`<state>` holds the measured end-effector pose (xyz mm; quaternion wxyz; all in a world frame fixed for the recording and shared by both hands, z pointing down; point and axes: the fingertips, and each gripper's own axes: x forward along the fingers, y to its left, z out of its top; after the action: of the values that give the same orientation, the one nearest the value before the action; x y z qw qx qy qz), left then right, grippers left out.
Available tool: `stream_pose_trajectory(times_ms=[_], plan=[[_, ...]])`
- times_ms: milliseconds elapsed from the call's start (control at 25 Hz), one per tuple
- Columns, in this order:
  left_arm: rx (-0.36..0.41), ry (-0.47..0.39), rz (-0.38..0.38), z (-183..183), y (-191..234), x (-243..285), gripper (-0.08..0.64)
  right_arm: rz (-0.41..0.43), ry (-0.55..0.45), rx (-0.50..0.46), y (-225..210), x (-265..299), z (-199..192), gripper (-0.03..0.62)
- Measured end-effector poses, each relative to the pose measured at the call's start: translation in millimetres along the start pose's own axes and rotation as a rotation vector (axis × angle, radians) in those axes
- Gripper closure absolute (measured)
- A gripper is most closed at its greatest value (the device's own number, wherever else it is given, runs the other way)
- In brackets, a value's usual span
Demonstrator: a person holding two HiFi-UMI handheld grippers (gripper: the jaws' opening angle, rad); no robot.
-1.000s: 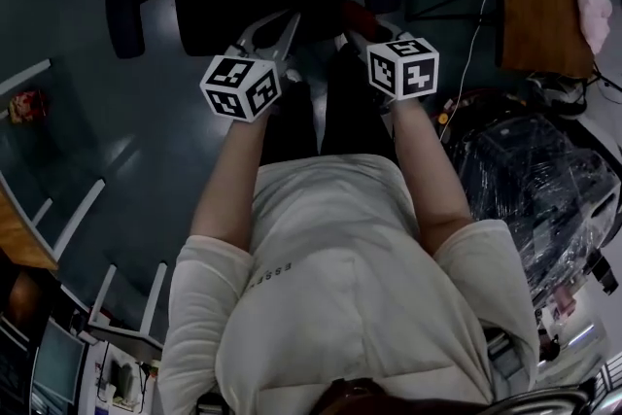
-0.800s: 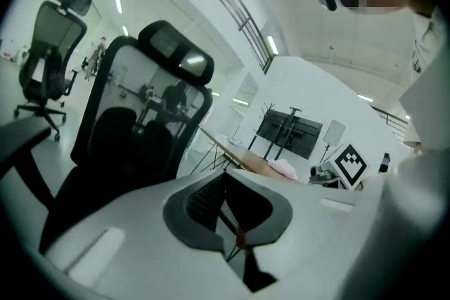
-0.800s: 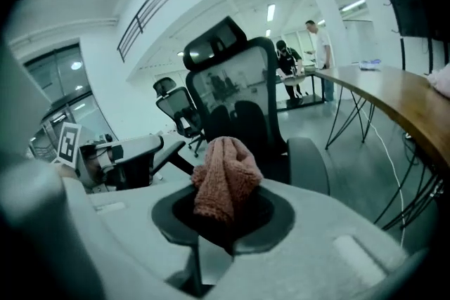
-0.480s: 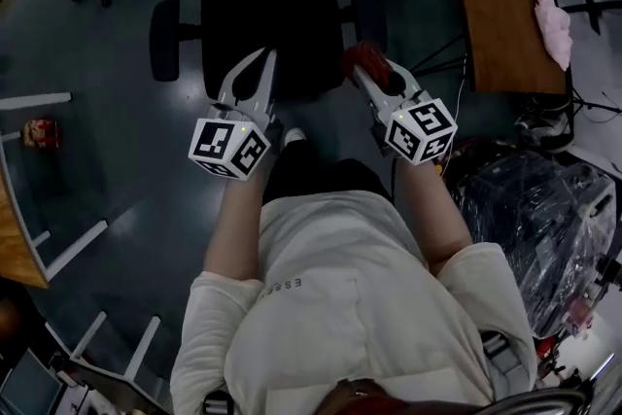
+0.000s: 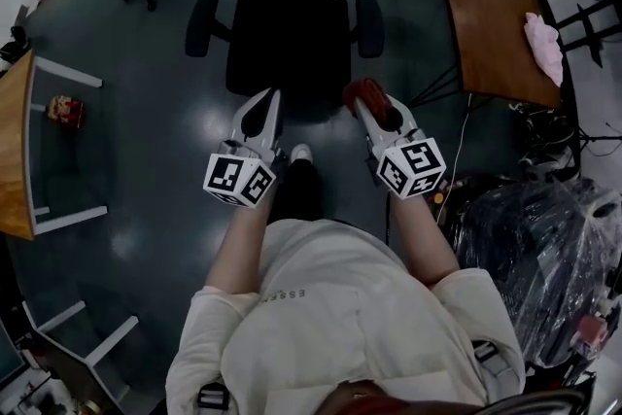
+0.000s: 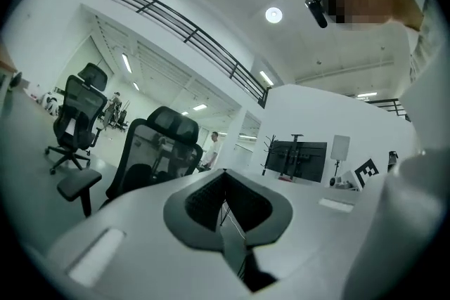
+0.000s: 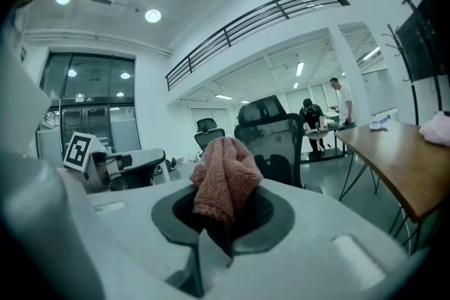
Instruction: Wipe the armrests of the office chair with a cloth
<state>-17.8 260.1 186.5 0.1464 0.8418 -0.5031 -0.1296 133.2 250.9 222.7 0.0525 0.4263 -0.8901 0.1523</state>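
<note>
right gripper (image 5: 366,100) clamps reddish cloth (image 7: 223,179); left gripper (image 5: 264,108) jaws together, empty | office chair (image 5: 287,39) just beyond — armrests (image 5: 369,24) likely unwiped, all wiping left

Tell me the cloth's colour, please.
The cloth is reddish pink, clearest in the right gripper view.

Head view looks steeply down; gripper views look level, perhaps sharing the chair (image 5: 287,44).

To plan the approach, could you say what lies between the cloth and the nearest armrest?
In the head view, only bare floor separates the cloth from that armrest.
</note>
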Motion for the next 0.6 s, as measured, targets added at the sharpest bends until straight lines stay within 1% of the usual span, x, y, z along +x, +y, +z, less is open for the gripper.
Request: stream_pose_trajectory(times_ms=[120,240,320,440,520,600], plan=[[0.012,-0.024,0.017,3,-34,-39,0.543,-0.021,-0.038,-0.073,21,-50,-2,0.54],[0.028,-0.032,0.013,-4,-76,-69,0.543,-0.035,-0.058,-0.144,35,-100,-9,0.54],[0.042,-0.019,0.006,-11,-102,-88,0.543,-0.036,-0.058,-0.156,42,-128,-17,0.54],[0.078,0.011,0.0,-17,-128,-116,0.543,-0.043,-0.048,-0.14,54,-158,-28,0.539],[0.095,0.021,0.002,-17,-138,-134,0.543,-0.067,-0.047,-0.134,61,-175,-32,0.54],[0.094,0.015,0.017,-17,-141,-149,0.543,-0.095,-0.055,-0.155,67,-190,-31,0.538]])
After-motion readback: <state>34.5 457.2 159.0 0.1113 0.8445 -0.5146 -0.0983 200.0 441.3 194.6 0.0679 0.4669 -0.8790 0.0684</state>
